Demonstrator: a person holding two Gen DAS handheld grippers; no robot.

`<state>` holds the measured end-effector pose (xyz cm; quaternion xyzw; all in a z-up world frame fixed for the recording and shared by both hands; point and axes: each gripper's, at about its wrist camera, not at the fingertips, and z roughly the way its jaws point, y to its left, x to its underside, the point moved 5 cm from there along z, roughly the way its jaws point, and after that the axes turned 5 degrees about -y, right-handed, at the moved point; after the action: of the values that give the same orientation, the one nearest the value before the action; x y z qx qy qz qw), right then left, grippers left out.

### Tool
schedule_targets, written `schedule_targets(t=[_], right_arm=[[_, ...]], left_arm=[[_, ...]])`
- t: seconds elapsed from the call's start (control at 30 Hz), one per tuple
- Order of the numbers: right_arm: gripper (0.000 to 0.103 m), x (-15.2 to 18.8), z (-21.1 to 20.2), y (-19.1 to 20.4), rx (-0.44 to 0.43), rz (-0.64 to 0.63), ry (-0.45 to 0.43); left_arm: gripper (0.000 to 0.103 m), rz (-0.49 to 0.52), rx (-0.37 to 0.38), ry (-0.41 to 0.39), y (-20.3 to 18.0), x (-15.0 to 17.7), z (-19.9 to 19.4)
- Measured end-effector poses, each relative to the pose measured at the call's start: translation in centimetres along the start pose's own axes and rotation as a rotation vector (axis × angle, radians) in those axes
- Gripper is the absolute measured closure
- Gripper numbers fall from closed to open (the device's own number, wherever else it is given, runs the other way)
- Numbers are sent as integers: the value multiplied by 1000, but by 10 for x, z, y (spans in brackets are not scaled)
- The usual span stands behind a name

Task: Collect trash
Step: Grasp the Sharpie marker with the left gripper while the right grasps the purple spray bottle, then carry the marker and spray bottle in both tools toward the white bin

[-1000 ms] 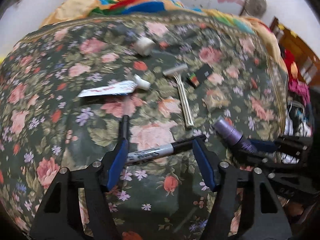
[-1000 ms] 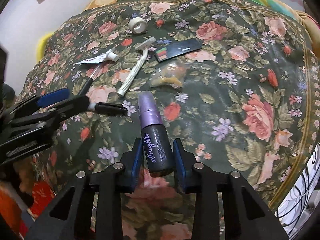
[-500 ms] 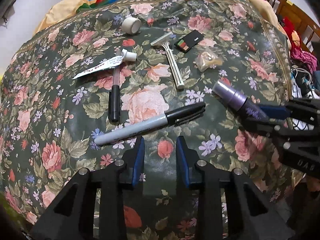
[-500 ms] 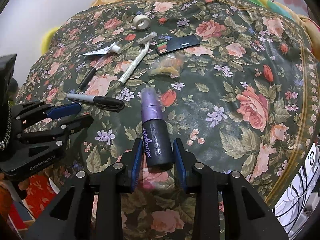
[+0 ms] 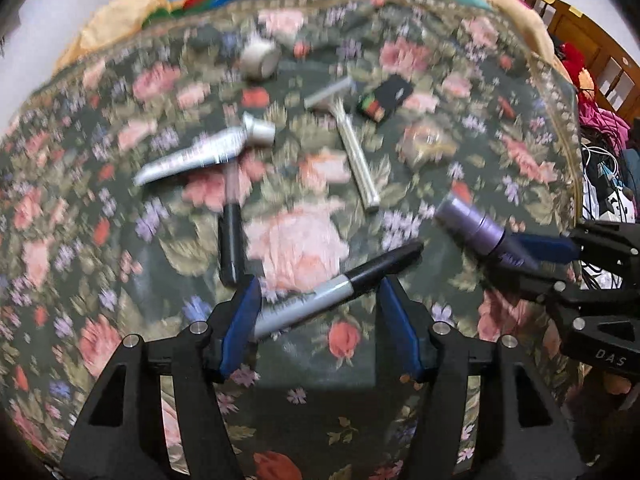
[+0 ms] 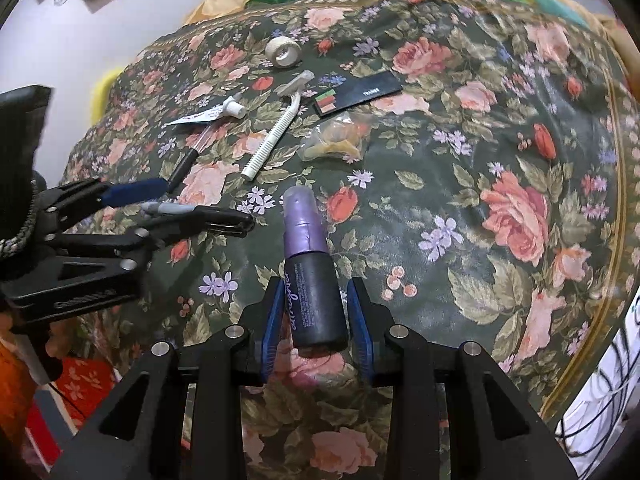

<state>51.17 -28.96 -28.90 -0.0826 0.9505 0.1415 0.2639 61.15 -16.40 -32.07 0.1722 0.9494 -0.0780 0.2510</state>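
The left gripper (image 5: 320, 320) has just been opening and is now straddling the black-capped grey marker (image 5: 332, 288) on the floral bedspread (image 6: 500, 140), untouched; the right gripper (image 6: 314, 316) is clamping the purple-capped dark spray bottle (image 6: 310, 276), angled downward.

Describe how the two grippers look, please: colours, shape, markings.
Both are black plastic frames with triangular cut-outs and silver screw heads. Each finger carries a blue pad. The left gripper bears raised lettering on its side, blurred in the right wrist view; the right gripper shows "DAS" lettering.

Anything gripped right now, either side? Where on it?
Right gripper: shut on spray bottle, at its dark lower body. Left gripper: open, straddling the marker.
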Motion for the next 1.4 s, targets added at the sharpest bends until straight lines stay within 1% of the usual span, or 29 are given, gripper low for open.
schedule_targets(t=[0.03,0.07,0.1,0.17,0.2,0.23,0.27,0.3,0.33,0.37,0.43,0.47,0.5,0.53,0.63,0.73,0.83,1.07,1.13,1.27,1.4], right_arm=[[73,0,0,1,10,-14,-4],[73,0,0,3,18,-27,-6],[73,1,1,4,27,-41,-9],[73,1,1,6,40,-63,-15],[73,1,1,7,46,-68,-17],[73,1,2,8,53,-71,-20],[73,1,2,8,56,-74,-23],[74,1,2,9,61,-76,-29],[76,1,2,8,64,-76,-34],[78,0,2,9,71,-78,-41],[79,-1,2,10,78,-74,-42],[79,-1,2,10,73,-68,-38],[79,-1,1,11,58,-55,-28],[79,0,0,12,49,-48,-23],[79,2,-9,16,49,-41,-26],[79,2,-24,22,48,-41,-41],[79,0,-43,33,44,-55,-66],[79,-6,-94,72,35,-116,-143],[79,-7,-110,85,28,-131,-170],[79,-7,-136,110,7,-144,-208],[79,-3,-162,142,-11,-173,-255]], left_arm=[[42,-5,-4,-11,0,2,-2],[44,-13,6,-3,0,5,-2],[48,-12,-1,-3,-2,7,-3],[58,0,-23,-8,-6,12,-5],[60,4,-27,-13,-9,14,-7],[64,5,-35,-15,-10,16,-9],[74,0,-38,-16,-11,17,-10],[81,-7,-35,-11,-13,19,-12],[90,-10,-37,-6,-14,20,-13],[93,-10,-32,2,-16,21,-14],[93,0,6,22,-25,26,-17],[93,13,14,31,-30,30,-19],[93,23,2,34,-35,34,-21],[93,16,-11,38,-37,37,-23],[93,-50,-12,32,-37,43,-34],[93,-76,-20,-5,-36,44,-54],[93,-107,-27,-46,-36,43,-82],[93,-163,-81,-163,-27,50,-165],[93,-182,-99,-199,-22,56,-191],[93,-221,-119,-254,-12,72,-232],[93,-254,-145,-305,1,96,-277]])
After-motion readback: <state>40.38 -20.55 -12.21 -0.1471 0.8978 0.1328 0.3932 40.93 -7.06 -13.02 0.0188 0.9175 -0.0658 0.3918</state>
